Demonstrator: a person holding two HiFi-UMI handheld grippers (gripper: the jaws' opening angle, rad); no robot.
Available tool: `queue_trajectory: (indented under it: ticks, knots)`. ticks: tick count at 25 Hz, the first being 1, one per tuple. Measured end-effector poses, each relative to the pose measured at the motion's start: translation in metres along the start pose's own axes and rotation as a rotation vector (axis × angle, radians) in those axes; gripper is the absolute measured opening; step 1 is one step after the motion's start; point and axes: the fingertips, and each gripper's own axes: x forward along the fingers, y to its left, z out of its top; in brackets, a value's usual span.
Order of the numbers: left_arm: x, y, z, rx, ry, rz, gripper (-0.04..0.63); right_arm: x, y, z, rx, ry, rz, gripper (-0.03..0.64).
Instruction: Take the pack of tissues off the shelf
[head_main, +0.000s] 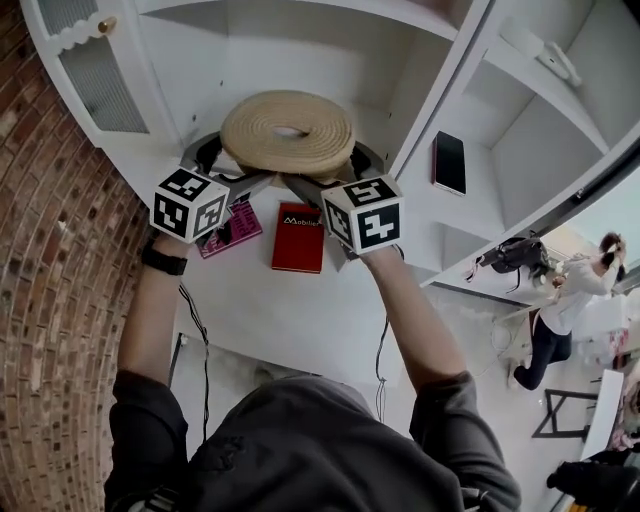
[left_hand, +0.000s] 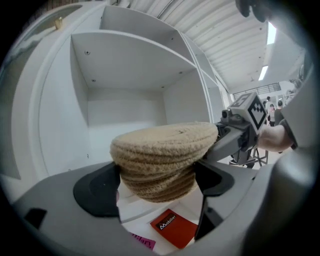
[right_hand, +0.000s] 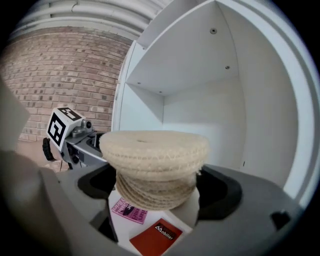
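Observation:
A round, straw-coloured woven container (head_main: 287, 130) with a wider lid hangs in front of the open white shelf compartment, above the shelf's surface. My left gripper (head_main: 222, 160) grips its left side and my right gripper (head_main: 352, 165) its right side. In the left gripper view the container's narrower lower body (left_hand: 157, 182) fills the gap between the black pads (left_hand: 97, 190), and my left gripper (left_hand: 157, 180) is shut on it. In the right gripper view the same body (right_hand: 156, 192) sits tight between the pads (right_hand: 220, 192), with my right gripper (right_hand: 156, 187) closed on it.
A red booklet (head_main: 298, 237) and a pink one (head_main: 232, 228) lie on the white shelf top (head_main: 250, 300) below the container. A black flat device (head_main: 449, 162) lies in the compartment to the right. A brick wall (head_main: 50, 250) stands to the left, and a person (head_main: 570, 290) at far right.

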Motion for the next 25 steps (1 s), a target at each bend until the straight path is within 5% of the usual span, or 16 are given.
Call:
queue_trajectory:
  ticks: [13, 25]
  knots:
    - [-0.094, -0.064, -0.061, -0.004, -0.107, 0.240, 0.466, -0.053, 0.090, -0.039, -0.279, -0.189, 0.132, 0.502]
    - [-0.095, -0.091, -0.167, -0.097, 0.019, 0.301, 0.466, -0.033, 0.117, -0.142, -0.231, -0.118, 0.267, 0.502]
